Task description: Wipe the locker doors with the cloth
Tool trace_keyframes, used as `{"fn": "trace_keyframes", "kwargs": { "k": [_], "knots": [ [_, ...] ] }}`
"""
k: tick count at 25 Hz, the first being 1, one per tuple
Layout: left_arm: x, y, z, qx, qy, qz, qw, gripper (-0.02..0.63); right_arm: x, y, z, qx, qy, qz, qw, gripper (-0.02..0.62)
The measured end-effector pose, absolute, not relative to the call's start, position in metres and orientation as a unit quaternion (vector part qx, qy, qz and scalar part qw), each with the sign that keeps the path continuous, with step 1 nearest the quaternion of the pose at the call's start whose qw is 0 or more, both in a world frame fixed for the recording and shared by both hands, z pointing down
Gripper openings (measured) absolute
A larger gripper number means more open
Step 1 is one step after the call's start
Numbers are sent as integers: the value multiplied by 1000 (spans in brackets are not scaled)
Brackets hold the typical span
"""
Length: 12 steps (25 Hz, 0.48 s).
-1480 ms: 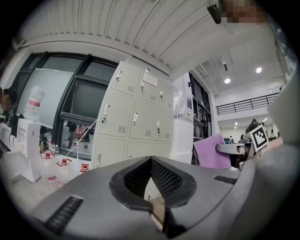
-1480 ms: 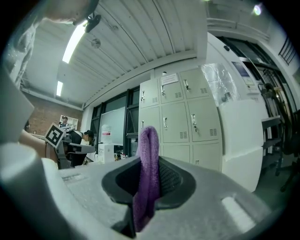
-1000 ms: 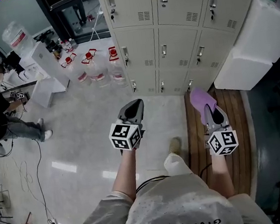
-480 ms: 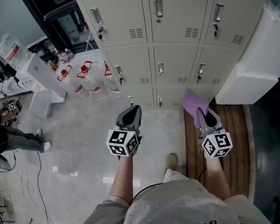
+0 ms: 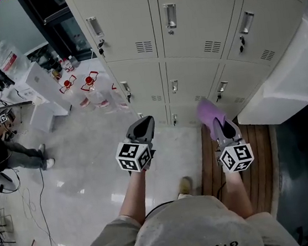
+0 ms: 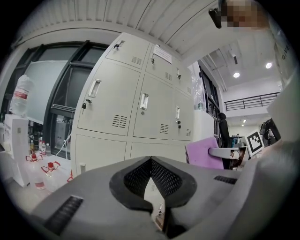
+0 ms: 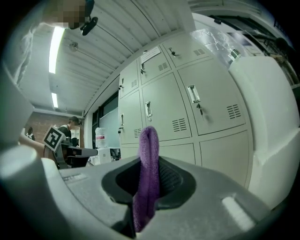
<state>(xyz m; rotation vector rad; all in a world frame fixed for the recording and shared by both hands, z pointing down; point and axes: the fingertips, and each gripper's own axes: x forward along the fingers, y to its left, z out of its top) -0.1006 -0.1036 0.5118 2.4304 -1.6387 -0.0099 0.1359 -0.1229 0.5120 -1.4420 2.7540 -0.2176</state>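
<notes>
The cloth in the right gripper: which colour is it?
Purple cloth, clearest in right gripper view.

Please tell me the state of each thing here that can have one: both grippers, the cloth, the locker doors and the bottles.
Purple fuzzy cloth: folded, clamped upright, apart from the doors.
Right gripper: shut on the cloth.
Left gripper: shut, nothing between its jaws.
Beige metal locker doors: all closed.
Clear water bottles with red caps: upright on the floor, capped.
</notes>
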Motion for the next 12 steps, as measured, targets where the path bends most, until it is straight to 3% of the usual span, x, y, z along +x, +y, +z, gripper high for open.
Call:
{"fn": "trace_keyframes", "kwargs": {
  "k": [12],
  "knots": [
    [-88, -161, 498, 825, -559, 2, 83, -2, 131, -188, 495, -437, 898, -48, 23, 52]
  ]
}}
